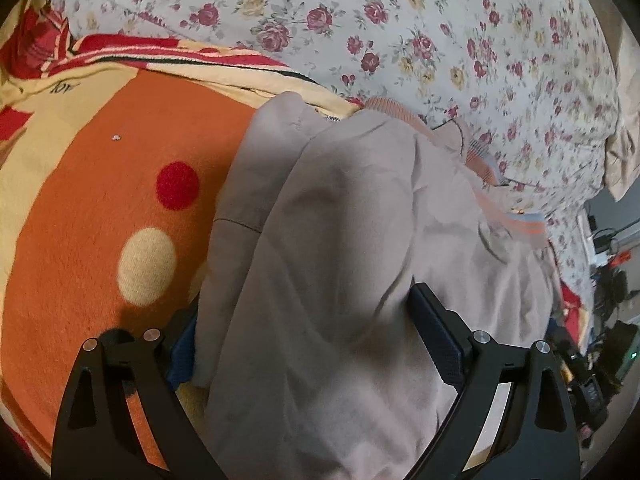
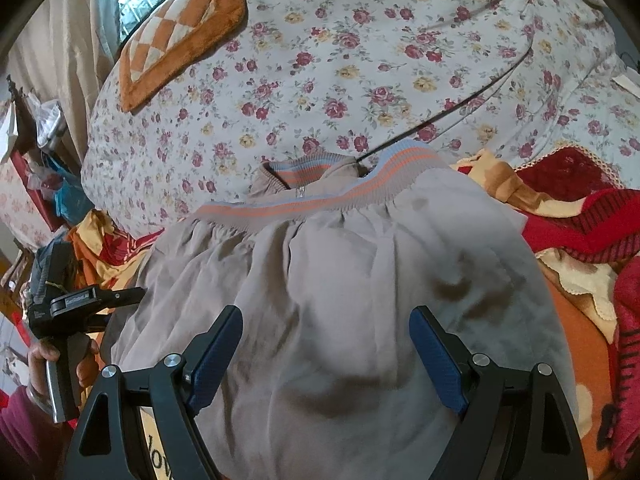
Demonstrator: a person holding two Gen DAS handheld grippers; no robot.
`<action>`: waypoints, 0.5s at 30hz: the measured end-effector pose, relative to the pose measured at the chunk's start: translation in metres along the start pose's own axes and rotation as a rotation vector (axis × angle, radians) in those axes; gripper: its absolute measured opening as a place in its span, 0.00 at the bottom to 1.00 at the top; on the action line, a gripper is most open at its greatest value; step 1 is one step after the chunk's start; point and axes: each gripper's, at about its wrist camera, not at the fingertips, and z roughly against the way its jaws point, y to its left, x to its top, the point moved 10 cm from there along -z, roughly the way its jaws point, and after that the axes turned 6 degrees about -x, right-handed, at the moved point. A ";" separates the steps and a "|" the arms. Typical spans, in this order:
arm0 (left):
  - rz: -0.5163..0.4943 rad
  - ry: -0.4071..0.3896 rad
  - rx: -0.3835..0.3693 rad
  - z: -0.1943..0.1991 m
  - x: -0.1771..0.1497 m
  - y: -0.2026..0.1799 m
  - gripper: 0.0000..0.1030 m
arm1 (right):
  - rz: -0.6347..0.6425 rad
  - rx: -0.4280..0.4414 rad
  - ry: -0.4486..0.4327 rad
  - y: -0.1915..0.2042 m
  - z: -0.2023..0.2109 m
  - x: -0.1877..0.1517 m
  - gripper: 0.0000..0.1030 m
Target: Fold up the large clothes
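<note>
A grey-beige soft fabric jacket with orange-and-blue striped ribbed trim (image 2: 328,280) is seen folded on a bed, spread directly under and ahead of the right gripper (image 2: 326,356). That gripper's blue-padded jaws are held wide, hovering over the cloth, nothing clamped. In the left wrist view, the left gripper (image 1: 308,344) is spread wide too; the jacket (image 1: 340,248) lies bunched between its jaws, one pad partly hidden behind a fold, and no pressing pad contact is made out. The surface under the jacket is an orange fleece blanket with red and cream dots and yellow-red borders (image 1: 100,208), lying left of the left gripper and extending right of the right gripper. Beyond both grippers, a white quilt printed with maroon and yellow roses (image 2: 360,60) is heaped across the far side. An orange-and-cream checkered plush cushion (image 2: 180,32) rests on it, up and left of the right gripper, near a bright window. Left of the right gripper, the person's hand (image 2: 60,360) is seen around the other tool's handle, a red sleeve below it. Cluttered room items are visible at the far edges, too blurred to name.
</note>
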 end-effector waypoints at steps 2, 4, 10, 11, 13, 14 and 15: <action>-0.018 -0.003 0.016 -0.001 -0.001 -0.001 0.90 | -0.002 -0.002 0.002 -0.001 0.000 -0.001 0.81; -0.035 -0.004 0.031 -0.001 -0.002 -0.001 0.90 | -0.007 -0.009 0.005 -0.003 0.000 -0.002 0.81; -0.053 0.008 0.043 -0.003 -0.001 -0.002 0.90 | -0.013 -0.032 0.023 -0.006 0.003 -0.004 0.81; -0.053 0.009 0.042 -0.003 -0.001 -0.002 0.90 | -0.013 -0.033 0.025 -0.006 0.004 -0.003 0.81; -0.056 0.008 0.040 -0.003 -0.001 -0.001 0.90 | -0.015 -0.031 0.023 -0.006 0.006 -0.002 0.81; -0.057 0.007 0.040 -0.003 -0.001 -0.001 0.90 | -0.017 -0.030 0.022 -0.006 0.007 -0.001 0.81; -0.057 0.006 0.039 -0.003 -0.001 -0.001 0.90 | -0.020 -0.029 0.022 -0.006 0.008 -0.001 0.81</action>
